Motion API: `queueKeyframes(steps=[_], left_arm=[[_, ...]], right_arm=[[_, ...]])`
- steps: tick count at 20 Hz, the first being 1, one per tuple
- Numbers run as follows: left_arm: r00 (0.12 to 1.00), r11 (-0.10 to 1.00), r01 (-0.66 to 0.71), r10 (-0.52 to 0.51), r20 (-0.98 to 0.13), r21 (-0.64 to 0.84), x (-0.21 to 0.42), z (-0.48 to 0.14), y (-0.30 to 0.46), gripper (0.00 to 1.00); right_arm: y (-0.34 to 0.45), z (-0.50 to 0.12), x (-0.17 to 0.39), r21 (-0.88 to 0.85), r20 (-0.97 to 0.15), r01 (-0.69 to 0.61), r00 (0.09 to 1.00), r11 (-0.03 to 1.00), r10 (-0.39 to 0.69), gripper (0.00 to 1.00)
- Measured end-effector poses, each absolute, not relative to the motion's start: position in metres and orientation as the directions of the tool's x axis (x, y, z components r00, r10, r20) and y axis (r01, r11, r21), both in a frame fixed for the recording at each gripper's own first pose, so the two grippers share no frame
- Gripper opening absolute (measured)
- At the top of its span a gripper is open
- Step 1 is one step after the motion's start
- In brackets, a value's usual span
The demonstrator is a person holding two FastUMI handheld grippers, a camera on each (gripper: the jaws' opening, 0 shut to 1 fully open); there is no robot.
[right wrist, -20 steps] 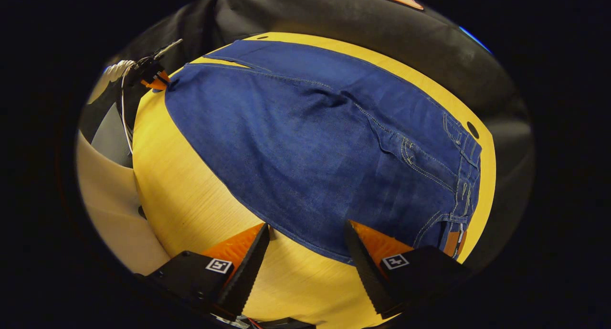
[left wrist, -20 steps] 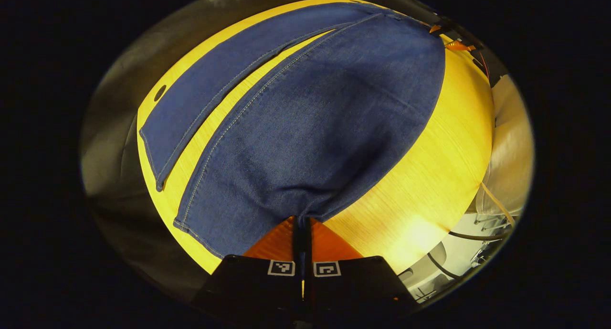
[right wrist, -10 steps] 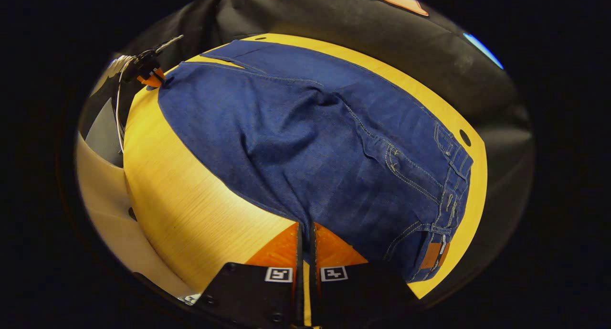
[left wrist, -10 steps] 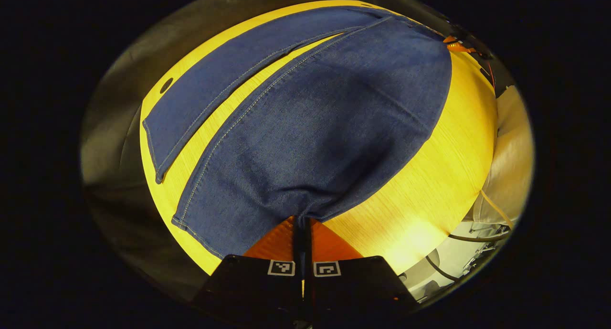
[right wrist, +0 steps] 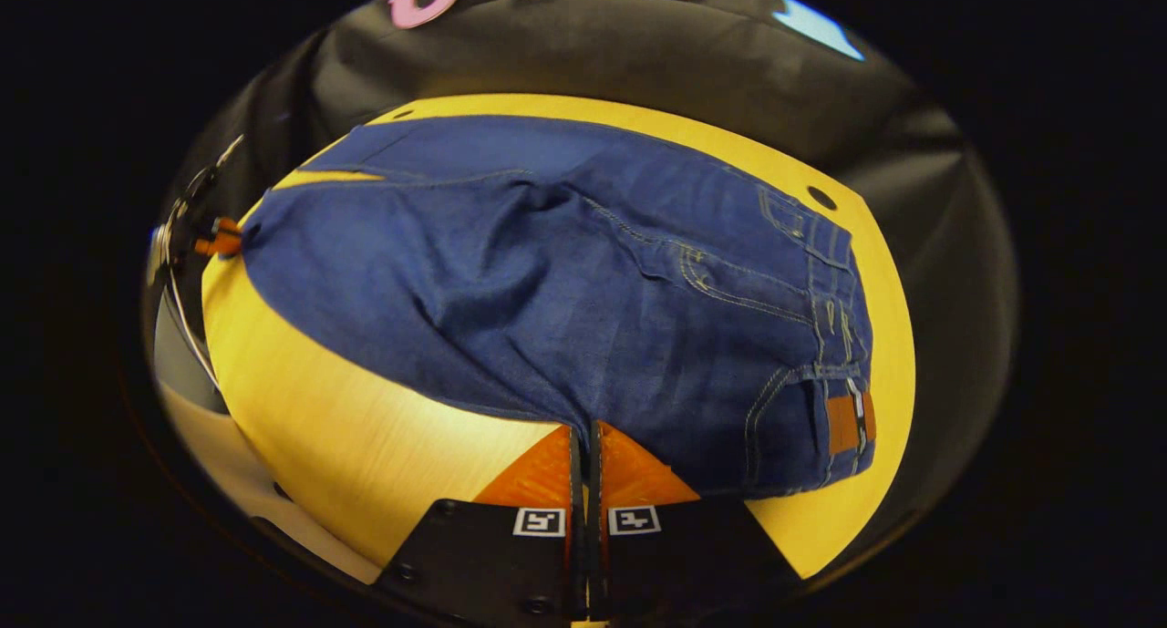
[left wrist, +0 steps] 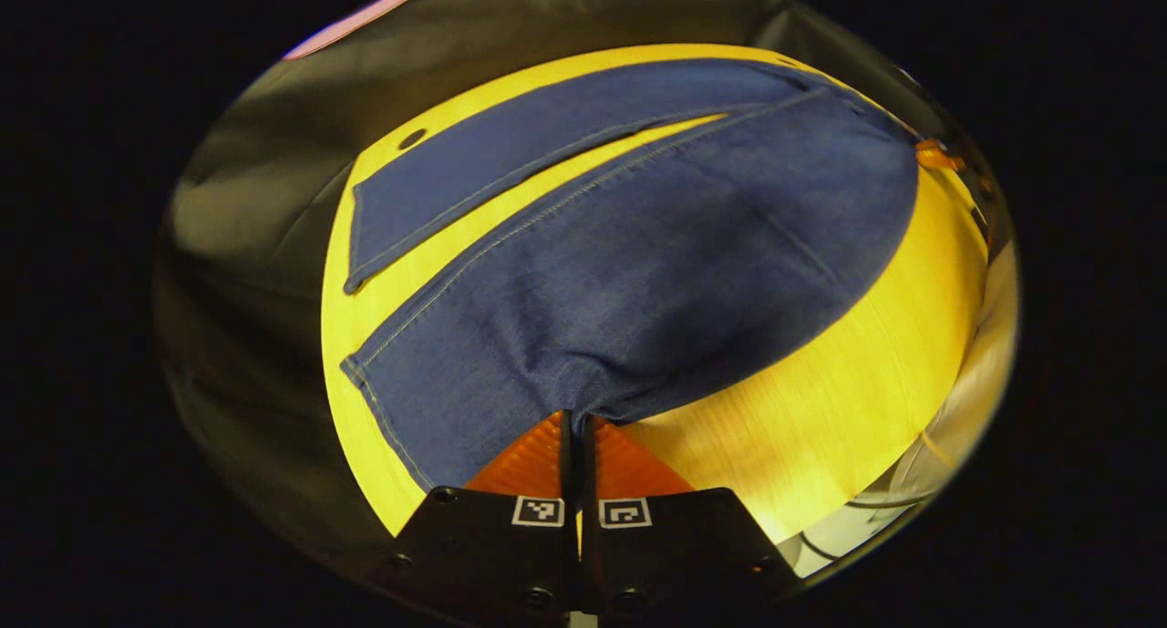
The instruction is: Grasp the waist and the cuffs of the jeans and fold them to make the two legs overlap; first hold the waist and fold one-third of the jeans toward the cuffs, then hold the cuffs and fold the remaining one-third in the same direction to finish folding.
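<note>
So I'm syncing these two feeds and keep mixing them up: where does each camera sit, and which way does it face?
Left gripper view: rides the left gripper, clamped on the near leg's side edge by the cuff, facing the waist.
Right gripper view: rides the right gripper, clamped on the side edge near the waist, facing the cuffs.
Shared: jeans, yellow table.

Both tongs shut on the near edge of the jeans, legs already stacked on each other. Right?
Not quite. Both tongs are shut on the jeans, but the legs aren't stacked: the left gripper view shows a strip of table between them.
</note>
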State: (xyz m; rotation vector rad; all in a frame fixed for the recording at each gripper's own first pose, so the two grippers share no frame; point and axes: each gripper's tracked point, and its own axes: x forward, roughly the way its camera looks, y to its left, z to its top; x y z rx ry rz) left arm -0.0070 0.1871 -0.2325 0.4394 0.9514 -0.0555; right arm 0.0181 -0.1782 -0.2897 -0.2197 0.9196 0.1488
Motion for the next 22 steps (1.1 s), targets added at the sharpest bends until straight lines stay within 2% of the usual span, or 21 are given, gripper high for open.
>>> queueKeyframes(steps=[2,3,6,7,9,10,11,14,18,19,22], left_arm=[[0.636,0.937,0.154,0.148,-0.757,0.313,0.001,-0.227,0.185,0.00],[0.665,0.944,0.119,0.155,-0.731,0.308,0.005,-0.221,0.185,0.00],[0.729,0.949,0.022,0.199,-0.655,0.314,0.020,-0.191,0.186,0.00],[0.741,0.945,0.001,0.219,-0.635,0.327,0.019,-0.180,0.185,0.00],[0.757,0.930,-0.021,0.255,-0.602,0.368,0.029,-0.155,0.191,0.00],[0.764,0.919,-0.024,0.271,-0.586,0.394,0.037,-0.142,0.194,0.00],[0.776,0.908,-0.025,0.282,-0.565,0.418,0.052,-0.130,0.196,0.00],[0.815,0.889,-0.045,0.296,-0.498,0.455,0.089,-0.099,0.193,0.00],[0.842,0.864,-0.076,0.323,-0.431,0.498,0.150,-0.072,0.194,0.00],[0.849,0.860,-0.083,0.326,-0.416,0.504,0.165,-0.067,0.194,0.00],[0.865,0.859,-0.111,0.331,-0.377,0.500,0.215,-0.059,0.195,0.00]], right_arm=[[-0.179,-0.277,0.019,-0.116,-0.768,-0.159,0.641,0.980,0.014,0.00],[-0.178,-0.268,0.021,-0.110,-0.747,-0.129,0.665,0.985,0.004,0.03],[-0.175,-0.241,0.029,-0.105,-0.697,-0.065,0.717,0.992,-0.027,0.00],[-0.175,-0.231,0.035,-0.115,-0.677,-0.055,0.735,0.992,-0.038,0.03],[-0.170,-0.205,0.049,-0.131,-0.625,-0.035,0.779,0.991,-0.055,0.00],[-0.167,-0.191,0.058,-0.129,-0.599,-0.016,0.798,0.992,-0.065,0.03],[-0.165,-0.179,0.068,-0.120,-0.575,0.010,0.814,0.993,-0.077,0.00],[-0.162,-0.154,0.098,-0.072,-0.511,0.085,0.853,0.994,-0.110,0.00],[-0.166,-0.138,0.146,-0.085,-0.443,0.131,0.883,0.988,-0.155,0.00],[-0.166,-0.135,0.160,-0.078,-0.423,0.148,0.890,0.986,-0.167,0.03],[-0.169,-0.133,0.199,0.003,-0.372,0.213,0.907,0.977,-0.197,0.02]])
